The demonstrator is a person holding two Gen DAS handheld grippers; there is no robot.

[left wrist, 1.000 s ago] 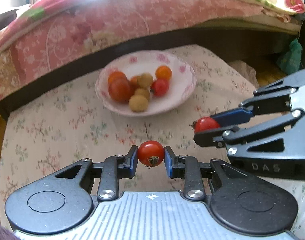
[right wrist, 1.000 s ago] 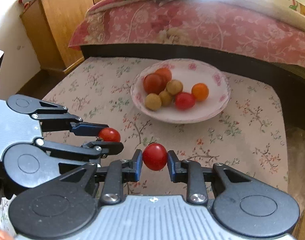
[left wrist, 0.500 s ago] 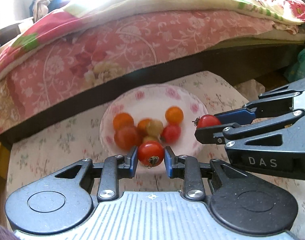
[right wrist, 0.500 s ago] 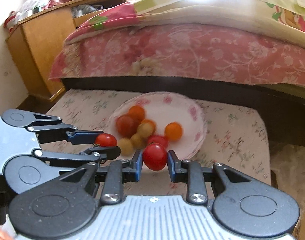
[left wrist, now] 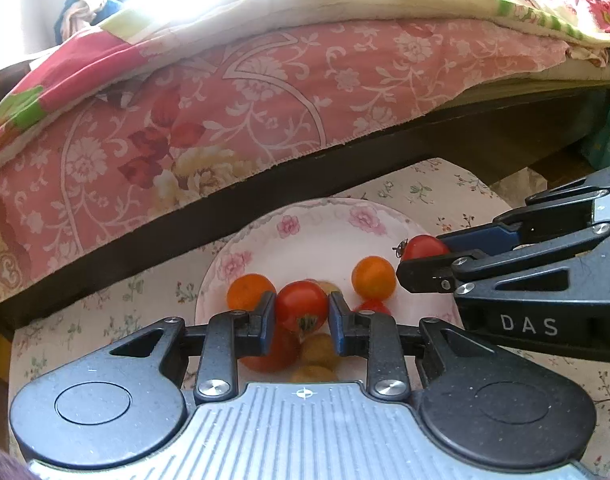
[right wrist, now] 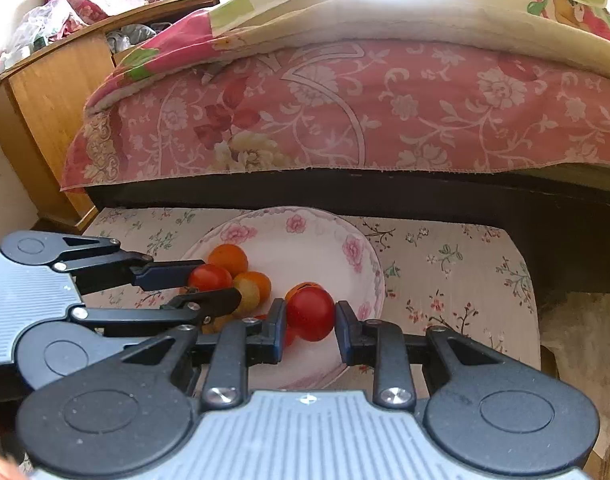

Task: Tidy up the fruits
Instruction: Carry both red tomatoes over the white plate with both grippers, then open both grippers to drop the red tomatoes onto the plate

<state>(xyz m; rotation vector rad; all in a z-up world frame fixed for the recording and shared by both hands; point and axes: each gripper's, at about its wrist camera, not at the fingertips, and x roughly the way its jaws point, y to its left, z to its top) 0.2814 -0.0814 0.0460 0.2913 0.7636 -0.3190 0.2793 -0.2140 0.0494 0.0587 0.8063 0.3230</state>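
"DAS" is printed on the right gripper (left wrist: 421,264). Its fingers pinch a red tomato (right wrist: 311,314); the left gripper (left wrist: 301,316) pinches another tomato (left wrist: 301,306). Both hang over the bowl (right wrist: 361,256) of fruit.

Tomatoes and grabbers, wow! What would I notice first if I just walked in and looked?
First, two black grabbers side by side, each pinching a red tomato: the left gripper holds one tomato, the right gripper another tomato. Both hang over a flowery white plate of orange, red and yellowish fruits on a flowered cloth. Behind the plate rises a big pink flowered bedspread.
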